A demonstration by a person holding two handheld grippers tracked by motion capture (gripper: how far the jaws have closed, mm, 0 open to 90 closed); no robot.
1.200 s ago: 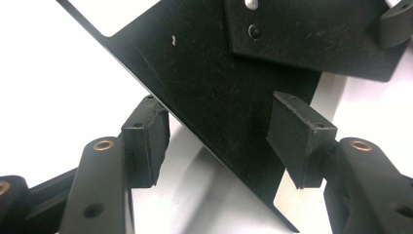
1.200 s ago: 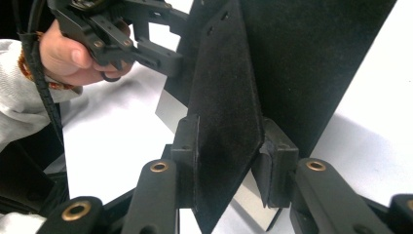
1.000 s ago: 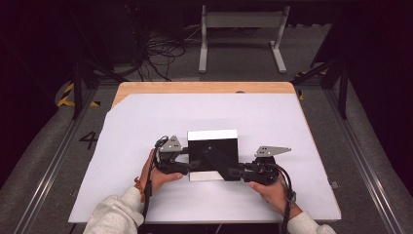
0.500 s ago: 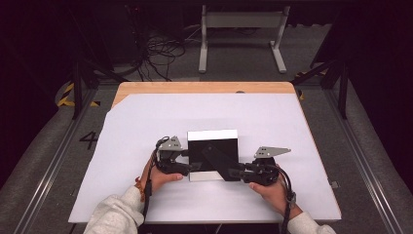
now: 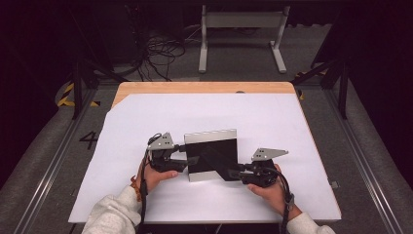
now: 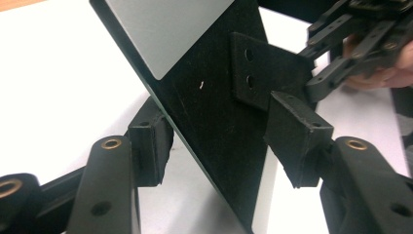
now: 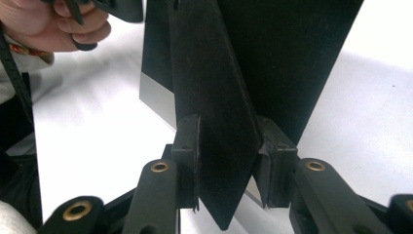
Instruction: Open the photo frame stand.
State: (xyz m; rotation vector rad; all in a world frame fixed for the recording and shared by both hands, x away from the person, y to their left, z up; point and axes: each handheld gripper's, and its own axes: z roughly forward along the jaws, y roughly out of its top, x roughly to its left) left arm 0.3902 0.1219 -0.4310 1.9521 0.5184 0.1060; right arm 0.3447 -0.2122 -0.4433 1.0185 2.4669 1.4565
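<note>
A picture frame lies tilted on the white table sheet, black back up, with a silver border at its far edge. My left gripper is at its left edge. In the left gripper view the frame runs slantwise between my jaws, which have just been closing. One pad is at the frame's edge, and the other pad stands just off the black back. My right gripper is shut on the frame's black stand flap, a pad on each side.
The white sheet covers a wooden table. There is bare sheet behind and to both sides of the frame. Past the table are a dark floor with cables and a metal stand. The person's sleeves come in at the bottom.
My left gripper's jaws have narrowed around the frame's left edge and the hand has shifted slightly. The right gripper and the frame have stayed put.
</note>
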